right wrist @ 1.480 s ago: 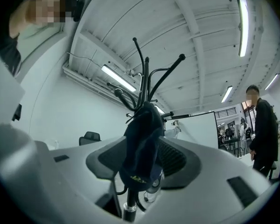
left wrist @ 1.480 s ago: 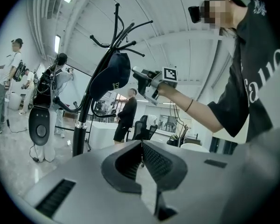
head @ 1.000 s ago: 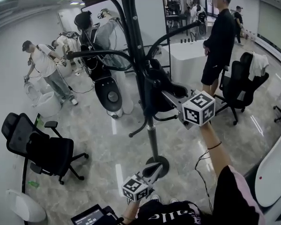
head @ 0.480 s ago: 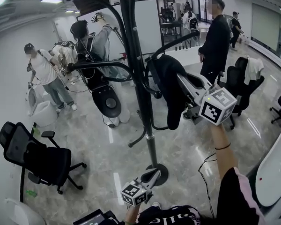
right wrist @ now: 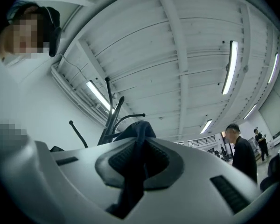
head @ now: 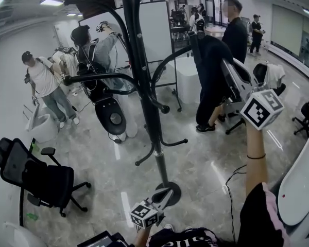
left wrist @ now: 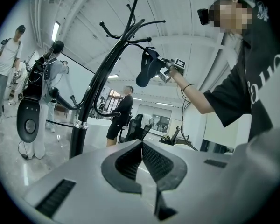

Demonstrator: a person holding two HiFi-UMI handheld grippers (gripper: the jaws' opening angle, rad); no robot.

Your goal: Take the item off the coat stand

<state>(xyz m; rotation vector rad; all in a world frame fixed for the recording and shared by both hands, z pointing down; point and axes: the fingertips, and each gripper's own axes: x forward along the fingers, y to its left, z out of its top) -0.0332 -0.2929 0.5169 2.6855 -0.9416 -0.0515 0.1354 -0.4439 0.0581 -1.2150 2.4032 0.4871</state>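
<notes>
**A:** Moved since a second ago: the item (head: 208,71), a limp dark cloth. It was seen hanging close against the pole of the stand (head: 144,86). It is now seen higher and further right, clear of the pole.

**B:** By what is it held?

**A:** It is gripped by the right gripper (head: 227,68), whose jaws are closed on the cloth. In the right gripper view a dark fold is seen running down between the pads. The gripper is raised on an outstretched arm, with its marker cube turned toward the head camera.

**B:** Is the stand touched by the item?

**A:** The top of the item is seen just beside the tip of one curved hook arm. Whether the two are touching cannot be told. The rest of the cloth hangs free, apart from the pole.

**B:** And the other gripper?

**A:** The left gripper (head: 166,192) is held low, seen in front of the stand's round base on the floor. Its jaws are brought together, and nothing is held between them.

**B:** What else is shown?

**A:** A black office chair (head: 36,176) is seen at the left edge of the floor. Several people are standing farther back.
</notes>
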